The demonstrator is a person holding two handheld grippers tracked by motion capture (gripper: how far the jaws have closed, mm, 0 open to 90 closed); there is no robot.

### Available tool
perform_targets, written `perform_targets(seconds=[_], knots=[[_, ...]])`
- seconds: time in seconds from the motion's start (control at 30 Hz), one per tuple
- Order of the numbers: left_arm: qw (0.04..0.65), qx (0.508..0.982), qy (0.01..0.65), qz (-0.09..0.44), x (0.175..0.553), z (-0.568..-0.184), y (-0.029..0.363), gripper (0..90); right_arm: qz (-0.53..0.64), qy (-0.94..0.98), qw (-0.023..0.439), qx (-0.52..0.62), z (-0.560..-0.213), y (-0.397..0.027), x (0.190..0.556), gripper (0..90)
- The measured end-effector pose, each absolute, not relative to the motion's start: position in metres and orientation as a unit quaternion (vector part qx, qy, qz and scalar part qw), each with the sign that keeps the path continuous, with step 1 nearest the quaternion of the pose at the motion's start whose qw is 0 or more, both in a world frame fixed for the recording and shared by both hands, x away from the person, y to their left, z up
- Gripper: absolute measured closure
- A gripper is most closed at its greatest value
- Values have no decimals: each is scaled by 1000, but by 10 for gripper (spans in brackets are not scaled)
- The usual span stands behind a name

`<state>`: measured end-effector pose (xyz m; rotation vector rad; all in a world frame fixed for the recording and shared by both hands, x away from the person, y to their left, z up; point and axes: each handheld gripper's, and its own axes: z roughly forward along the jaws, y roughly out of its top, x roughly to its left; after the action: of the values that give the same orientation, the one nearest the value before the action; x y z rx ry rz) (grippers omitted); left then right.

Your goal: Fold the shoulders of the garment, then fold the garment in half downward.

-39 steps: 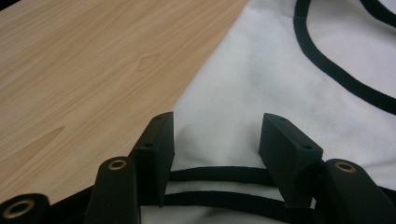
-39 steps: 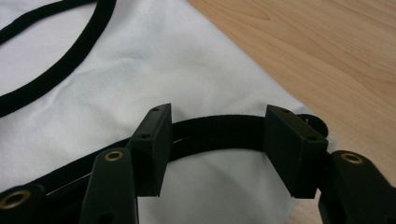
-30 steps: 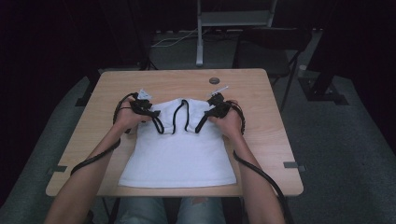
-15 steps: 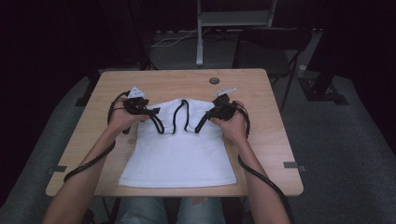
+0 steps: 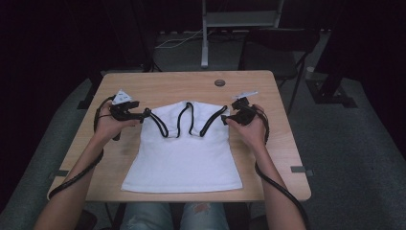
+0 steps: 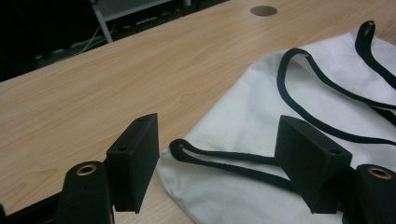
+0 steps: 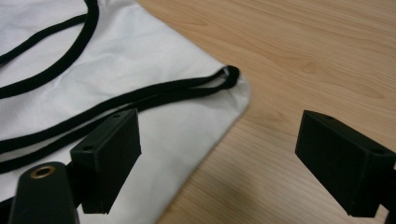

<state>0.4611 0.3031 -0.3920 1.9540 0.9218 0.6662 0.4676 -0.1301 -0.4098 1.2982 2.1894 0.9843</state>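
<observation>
White cloth drawstring bag (image 5: pixel 184 153) with black cords lies flat on the wooden table (image 5: pixel 158 86), long axis toward the person, corded top away. Left gripper (image 5: pixel 143 115) and right gripper (image 5: pixel 225 119) flank its top corners, jaws just spread, pinching nothing. Bare wood lies outside each claw.

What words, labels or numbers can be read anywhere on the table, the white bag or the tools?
None: no readable text stands anywhere.
White cloth drawstring bag with black cords: plain, no print or label.
Light wooden table: bare grain, only a round dark hole.
Black jaws of the left gripper and right gripper: unmarked.
</observation>
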Motion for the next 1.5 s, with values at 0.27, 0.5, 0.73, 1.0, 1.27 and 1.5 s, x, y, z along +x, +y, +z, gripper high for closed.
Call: perform_targets(seconds=[0.27,0.5,0.73,1.0,1.27,1.5], knots=[[424,778,374,273,457,-392,313,308,352,781,209,472,-407,-141,464,136],[421,778,380,271,457,-395,316,308,348,783,208,471,-409,-139,464,136],[414,777,390,271,466,-393,322,308,347,784,207,471,-405,-138,468,136],[377,792,404,260,494,-407,316,308,332,788,201,479,-405,-135,486,137],[345,805,416,245,519,-415,308,308,315,790,191,491,-409,-130,507,151],[336,806,431,227,529,-427,304,308,306,790,188,497,-413,-118,526,196]])
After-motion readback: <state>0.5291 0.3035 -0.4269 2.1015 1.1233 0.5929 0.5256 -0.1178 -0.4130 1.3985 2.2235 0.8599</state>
